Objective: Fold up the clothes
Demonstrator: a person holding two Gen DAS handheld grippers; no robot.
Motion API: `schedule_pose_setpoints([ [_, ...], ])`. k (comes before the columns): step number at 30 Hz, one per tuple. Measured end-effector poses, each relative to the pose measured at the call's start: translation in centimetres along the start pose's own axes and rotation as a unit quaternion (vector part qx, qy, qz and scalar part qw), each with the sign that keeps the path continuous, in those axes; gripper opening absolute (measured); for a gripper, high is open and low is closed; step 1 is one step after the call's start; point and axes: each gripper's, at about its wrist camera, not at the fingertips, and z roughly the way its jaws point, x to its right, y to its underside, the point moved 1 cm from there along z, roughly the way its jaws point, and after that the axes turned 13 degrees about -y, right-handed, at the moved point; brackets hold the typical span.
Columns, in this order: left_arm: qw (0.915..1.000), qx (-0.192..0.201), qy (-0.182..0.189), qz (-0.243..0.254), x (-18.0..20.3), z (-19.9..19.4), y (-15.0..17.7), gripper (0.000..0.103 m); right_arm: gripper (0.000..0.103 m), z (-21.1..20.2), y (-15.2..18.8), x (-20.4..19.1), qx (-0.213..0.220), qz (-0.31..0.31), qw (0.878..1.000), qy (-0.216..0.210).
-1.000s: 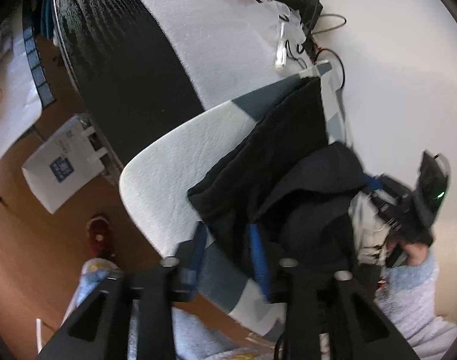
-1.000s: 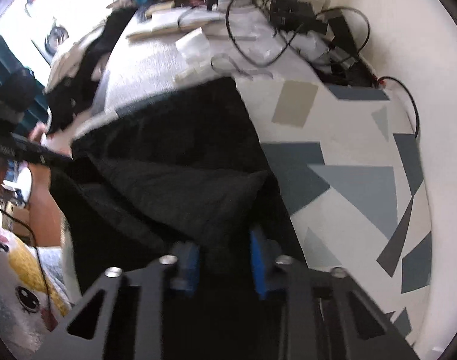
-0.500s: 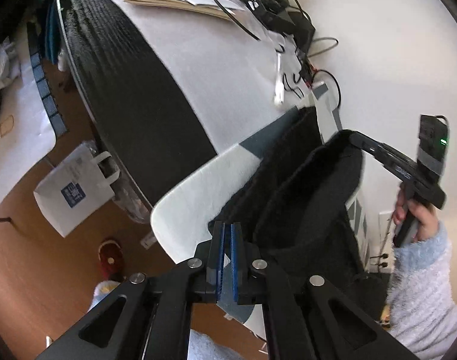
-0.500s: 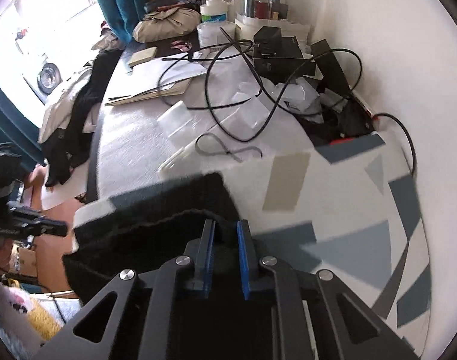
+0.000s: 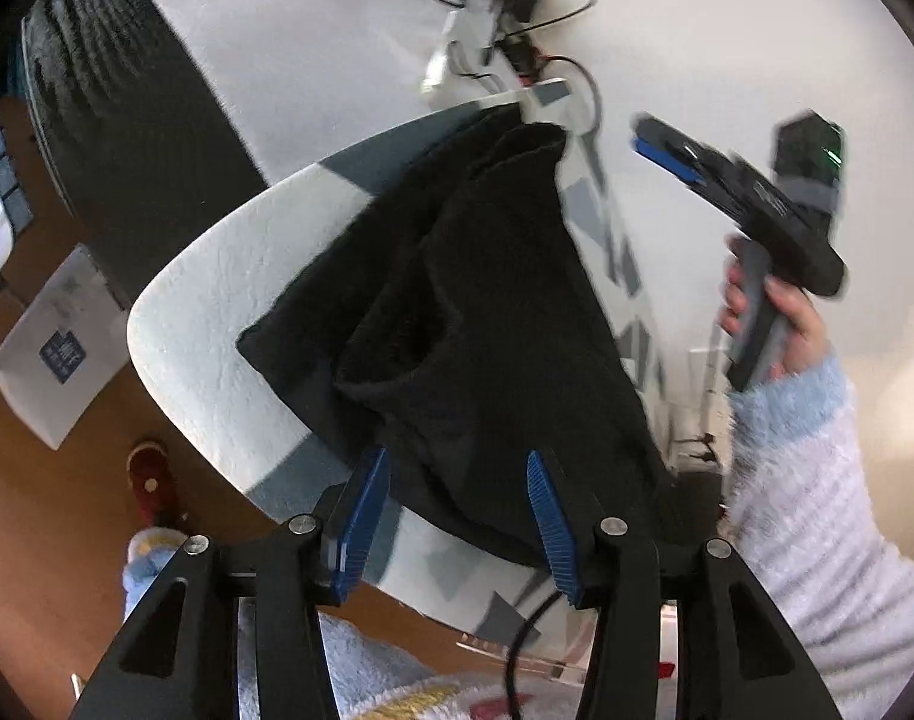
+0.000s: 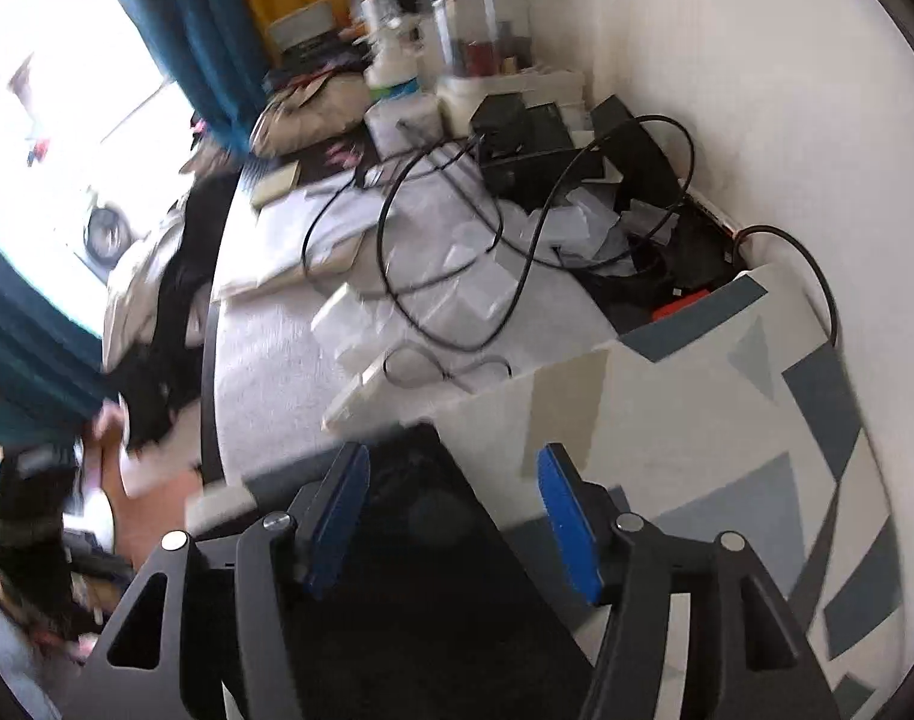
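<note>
Currently, in the left wrist view, the left gripper (image 5: 457, 513) has its jaws spread wide with nothing between the pads. The garment (image 5: 481, 324), black and fleecy, lies on the mat (image 5: 216, 276) directly ahead of the jaws. It fills the centre of the frame, and its long axis runs from the lower centre toward the upper centre-right. Its near hem sits just beyond the jaw tips, partly between them in the picture; contact cannot be confirmed. The right gripper (image 5: 751, 192) appears at the right edge, raised clear of the garment, jaws apart and empty.

In the right wrist view, the right gripper (image 6: 450, 504) again shows its jaws open and empty. The garment (image 6: 408, 540) occupies the lower centre, beneath and between the jaws. The mat (image 6: 727, 420) extends to the lower right, with the cluttered counter (image 6: 288, 360) at the upper centre.

Judgement: the left gripper is nearer a graspable edge, the near hem. The next fold probably starts there, across the long axis.
</note>
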Motion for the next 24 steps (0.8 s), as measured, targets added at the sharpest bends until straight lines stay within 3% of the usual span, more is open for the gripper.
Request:
schedule_pose_setpoints([
  [3,0.9999,0.01,-0.007,-0.011,-0.2,0.7,-0.5,0.047,0.062,1.0,1.4,-0.9,-0.037,-0.047,0.998,0.02],
  [11,0.9985,0.027,0.004,-0.048,-0.9,1.7,-0.9,0.044,0.062,6.5,2.9,-0.9,-0.065,-0.122,0.99,0.031],
  [13,0.9981,0.035,0.001,-0.051,-1.0,1.4,-0.8,0.028,0.045,7.7,3.0,-0.4,-0.072,-0.114,0.991,0.02],
  [14,0.9981,0.039,-0.001,-0.047,-0.9,1.2,-0.7,0.007,0.022,8.0,3.1,-0.1,-0.072,-0.106,0.992,0.011],
  [18,0.998,0.056,-0.009,-0.027,-0.3,0.1,0.0,0.006,0.01,6.5,3.8,-0.9,-0.047,-0.11,0.993,0.004],
  [24,0.9958,0.09,-0.016,-0.005,0.9,-3.0,0.8,0.006,0.01,3.4,2.8,-2.5,-0.017,-0.13,0.991,-0.006],
])
